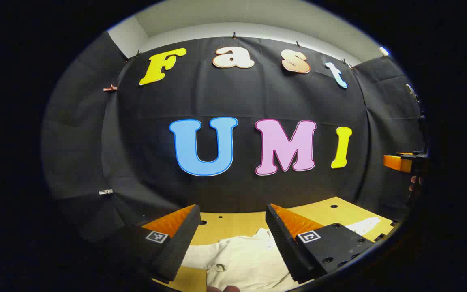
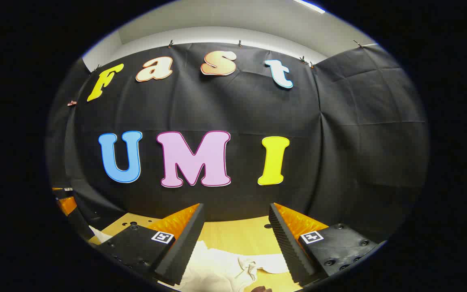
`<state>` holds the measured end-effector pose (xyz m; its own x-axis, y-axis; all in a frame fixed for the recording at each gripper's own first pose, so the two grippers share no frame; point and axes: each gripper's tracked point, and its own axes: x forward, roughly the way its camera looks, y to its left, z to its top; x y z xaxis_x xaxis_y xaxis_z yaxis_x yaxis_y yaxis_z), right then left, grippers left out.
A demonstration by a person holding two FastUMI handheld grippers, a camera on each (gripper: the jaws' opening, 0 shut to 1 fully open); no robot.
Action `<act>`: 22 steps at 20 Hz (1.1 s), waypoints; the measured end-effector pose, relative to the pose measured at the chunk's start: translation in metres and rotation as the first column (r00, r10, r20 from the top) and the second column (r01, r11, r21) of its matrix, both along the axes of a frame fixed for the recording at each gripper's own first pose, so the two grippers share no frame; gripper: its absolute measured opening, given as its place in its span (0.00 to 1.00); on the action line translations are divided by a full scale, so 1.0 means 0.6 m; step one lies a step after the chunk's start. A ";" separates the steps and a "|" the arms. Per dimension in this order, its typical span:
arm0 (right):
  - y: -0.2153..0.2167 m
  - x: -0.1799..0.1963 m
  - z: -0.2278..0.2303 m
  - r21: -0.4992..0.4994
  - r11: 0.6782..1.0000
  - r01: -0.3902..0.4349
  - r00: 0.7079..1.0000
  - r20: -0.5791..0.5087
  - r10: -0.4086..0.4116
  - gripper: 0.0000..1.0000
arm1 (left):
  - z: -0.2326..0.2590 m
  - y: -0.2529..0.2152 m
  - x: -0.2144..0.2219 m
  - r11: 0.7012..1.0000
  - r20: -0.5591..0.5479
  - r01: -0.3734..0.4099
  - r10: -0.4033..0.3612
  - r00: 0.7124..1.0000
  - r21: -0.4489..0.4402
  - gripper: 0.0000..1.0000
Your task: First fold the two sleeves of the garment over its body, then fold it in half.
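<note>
Left gripper view: garment (image 1: 241,259) (table (image 1: 322,213) edge beyond)

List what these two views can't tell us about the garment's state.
- Garment in left gripper view: lower part cut off by the bottom edge, sides hidden behind the left gripper fingers.
- Right gripper view: right gripper fingers hide its sides; whether the sleeves are folded cannot be told.

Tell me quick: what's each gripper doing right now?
Left gripper: open, holding nothing, above the garment.
Right gripper: open, holding nothing.
</note>
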<state>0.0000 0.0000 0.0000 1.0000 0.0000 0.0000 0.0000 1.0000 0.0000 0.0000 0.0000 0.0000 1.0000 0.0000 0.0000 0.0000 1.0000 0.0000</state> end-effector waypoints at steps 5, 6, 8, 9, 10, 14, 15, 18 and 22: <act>-0.007 0.009 -0.022 0.000 1.000 -0.006 0.999 -0.035 0.006 0.97 | -0.004 -0.010 0.012 1.000 -0.013 0.011 -0.011 1.000 0.007 1.00; -0.009 0.008 -0.025 0.000 1.000 -0.005 0.999 -0.040 0.005 0.97 | -0.002 -0.012 0.012 1.000 -0.015 0.012 -0.011 1.000 0.009 0.99; -0.011 0.011 -0.025 -0.001 1.000 -0.005 0.999 -0.042 0.005 0.97 | -0.003 -0.018 0.015 1.000 -0.017 0.016 -0.016 1.000 0.013 0.99; -0.012 0.010 -0.026 -0.005 1.000 -0.006 0.999 -0.041 0.006 0.97 | -0.005 -0.020 0.016 1.000 -0.018 0.019 -0.018 1.000 0.015 1.00; -0.013 0.010 -0.027 -0.009 1.000 -0.009 0.999 -0.041 0.008 0.97 | -0.005 -0.022 0.017 1.000 -0.020 0.019 -0.019 1.000 0.016 0.99; -0.013 0.008 -0.031 -0.024 1.000 -0.014 0.999 -0.044 0.013 0.97 | -0.007 -0.030 0.019 1.000 -0.027 0.026 -0.026 0.999 0.012 1.00; -0.015 0.008 -0.032 -0.022 1.000 -0.015 0.999 -0.043 0.014 0.97 | -0.009 -0.033 0.018 1.000 -0.028 0.028 -0.027 0.999 0.013 0.99; -0.030 0.023 -0.060 0.005 1.000 -0.014 0.995 -0.097 0.014 0.97 | -0.011 -0.044 0.019 0.999 -0.037 0.034 -0.033 0.999 0.016 1.00; -0.117 0.059 -0.152 0.038 0.997 0.063 0.965 -0.258 -0.052 0.98 | -0.017 -0.069 0.017 0.998 -0.055 0.050 -0.048 0.997 0.028 0.98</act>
